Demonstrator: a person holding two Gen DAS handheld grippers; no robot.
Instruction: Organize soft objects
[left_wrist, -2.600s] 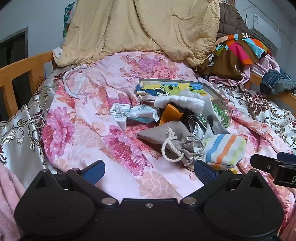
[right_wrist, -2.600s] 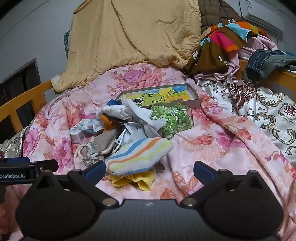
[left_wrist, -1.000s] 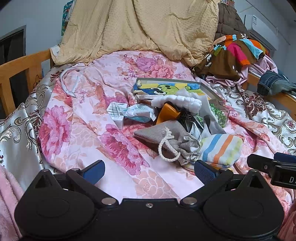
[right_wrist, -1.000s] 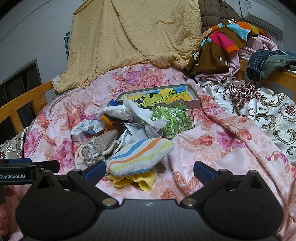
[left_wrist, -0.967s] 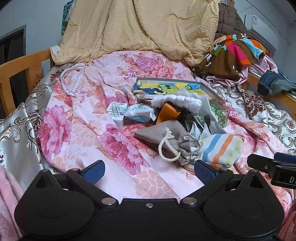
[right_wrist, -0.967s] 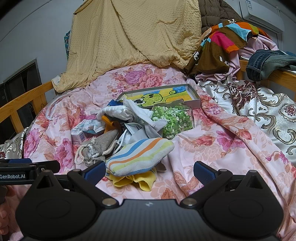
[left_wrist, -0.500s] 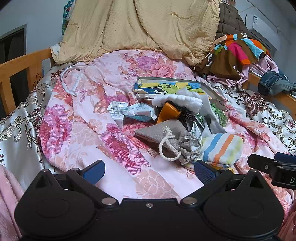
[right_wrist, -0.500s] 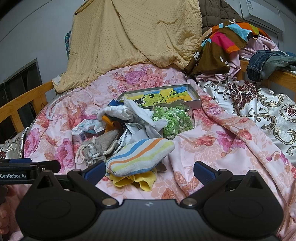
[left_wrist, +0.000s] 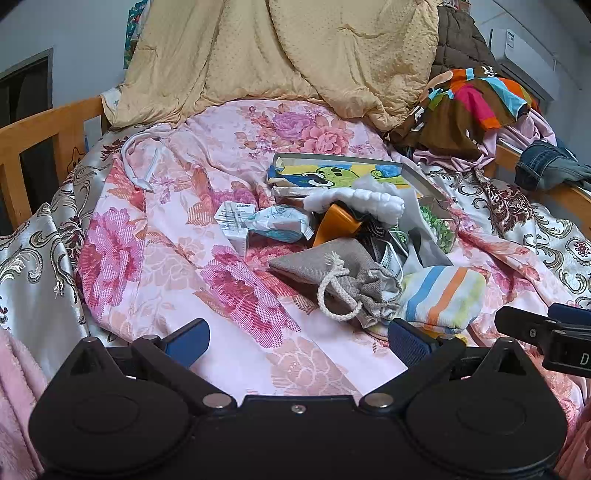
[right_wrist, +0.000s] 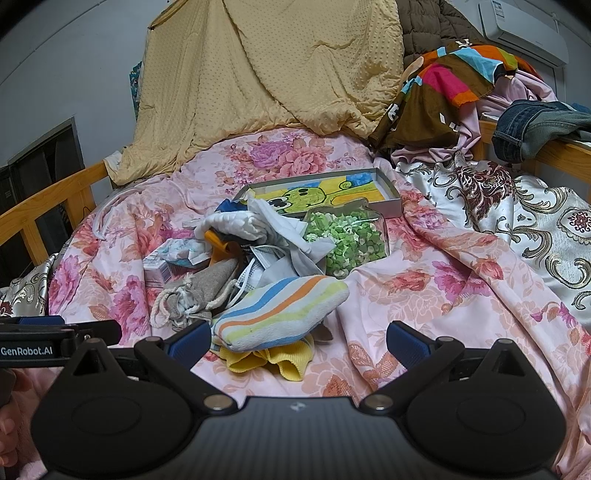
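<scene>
- Both hand-held tools hover low over the bed with nothing between their fingers: our left gripper (left_wrist: 297, 341) has its blue pads spread wide above the flowered sheet, and our right gripper (right_wrist: 297, 341) is spread just as wide.
- Just past the right gripper's near-side pad we see the striped pouch (right_wrist: 280, 314), banded in blue, orange and yellow, lying on top of a folded yellow cloth (right_wrist: 269, 360).
- Beside the pouch, toward the left gripper, lies a grey drawstring bag (left_wrist: 340, 271) with its white cord looped on the sheet.
- Behind these we find a loose heap: a white fluffy cloth (left_wrist: 365, 201) draped over an orange item (left_wrist: 332, 227), grey and white fabric pieces, a crinkled wrapper packet (left_wrist: 280, 223) and a small printed carton (left_wrist: 234, 221).
- A clear bag of green pieces (right_wrist: 347, 240) rests against the heap, touching the front edge of a shallow box with a cartoon picture (right_wrist: 388, 192).
- All of this lies on the pink floral bedsheet (left_wrist: 147, 258), with a tan quilt (right_wrist: 266, 74) heaped at the head, colourful clothes (right_wrist: 450, 81) piled to the right, and a wooden bed rail (left_wrist: 44, 125) along the left.
</scene>
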